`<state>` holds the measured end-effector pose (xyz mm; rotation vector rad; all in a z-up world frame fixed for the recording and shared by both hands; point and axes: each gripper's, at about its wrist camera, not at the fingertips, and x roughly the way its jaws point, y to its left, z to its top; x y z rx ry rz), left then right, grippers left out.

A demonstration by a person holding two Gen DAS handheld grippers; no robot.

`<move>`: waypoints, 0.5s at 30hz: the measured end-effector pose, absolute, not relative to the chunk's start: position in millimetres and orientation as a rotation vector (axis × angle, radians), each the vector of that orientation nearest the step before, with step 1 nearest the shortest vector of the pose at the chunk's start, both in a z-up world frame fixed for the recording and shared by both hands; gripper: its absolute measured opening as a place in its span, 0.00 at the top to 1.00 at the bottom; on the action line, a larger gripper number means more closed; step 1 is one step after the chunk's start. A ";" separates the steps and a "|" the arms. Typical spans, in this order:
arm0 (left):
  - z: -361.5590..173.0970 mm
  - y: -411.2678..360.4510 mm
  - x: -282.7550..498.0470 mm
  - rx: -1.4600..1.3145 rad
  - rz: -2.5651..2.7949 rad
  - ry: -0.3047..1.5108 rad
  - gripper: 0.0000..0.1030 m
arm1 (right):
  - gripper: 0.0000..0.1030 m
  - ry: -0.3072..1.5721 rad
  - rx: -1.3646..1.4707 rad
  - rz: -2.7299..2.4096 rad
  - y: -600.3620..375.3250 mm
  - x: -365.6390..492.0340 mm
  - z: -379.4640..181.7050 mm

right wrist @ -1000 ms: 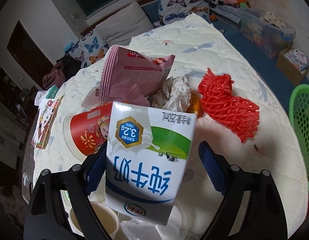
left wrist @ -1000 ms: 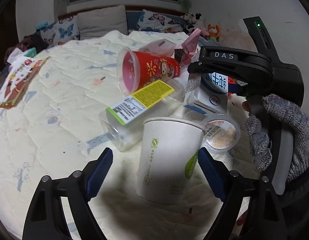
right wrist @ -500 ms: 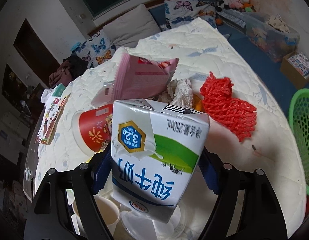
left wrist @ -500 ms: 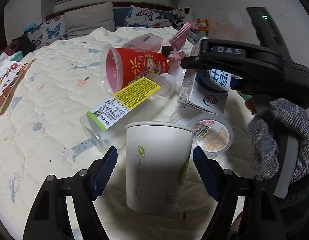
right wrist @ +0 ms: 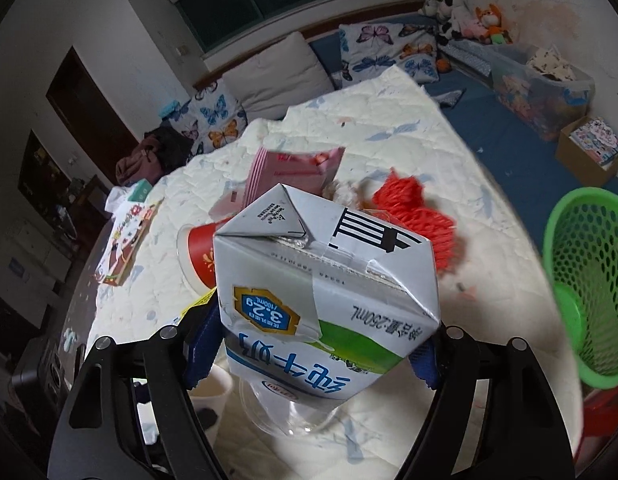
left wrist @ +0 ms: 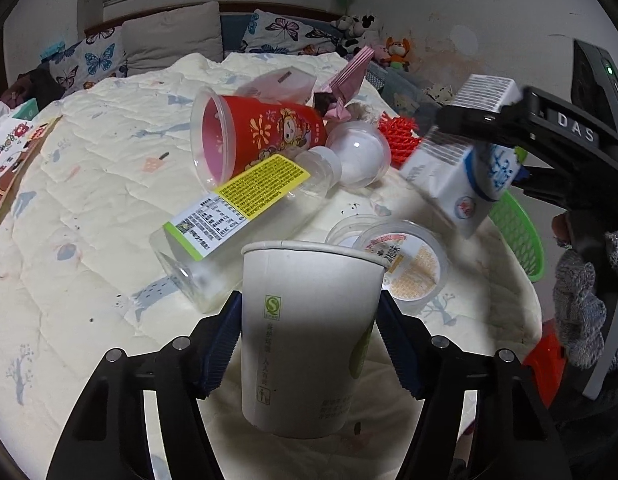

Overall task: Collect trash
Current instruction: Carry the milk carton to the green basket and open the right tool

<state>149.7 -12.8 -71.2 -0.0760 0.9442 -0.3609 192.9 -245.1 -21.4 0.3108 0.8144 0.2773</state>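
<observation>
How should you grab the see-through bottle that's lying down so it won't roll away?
Grip the clear bottle across its labelled middle, coming down from above with one finger on each long side. It lies on its side on the quilt, its cap end by the red cup, so its ends are crowded. The flat-looking sides probably give the pads a steadier hold.

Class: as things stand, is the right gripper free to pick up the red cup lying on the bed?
Probably not: the right gripper is already clamped on the milk carton, which fills its jaws. The red cup lies beyond, unobstructed otherwise.
</observation>
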 end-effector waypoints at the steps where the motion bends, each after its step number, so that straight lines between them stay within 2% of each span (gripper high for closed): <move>1: -65.9 -11.8 147.4 -0.076 -0.366 0.936 0.38 | 0.26 0.802 0.314 0.273 -251.6 189.2 -17.1; 8: -31.3 -20.4 140.9 -0.066 -0.427 0.876 0.38 | 0.26 0.723 0.260 0.140 -312.7 170.7 5.3; 15: -11.2 -65.6 153.8 -0.060 -0.537 0.858 0.38 | 0.26 0.758 0.161 -0.114 -392.6 169.6 -24.0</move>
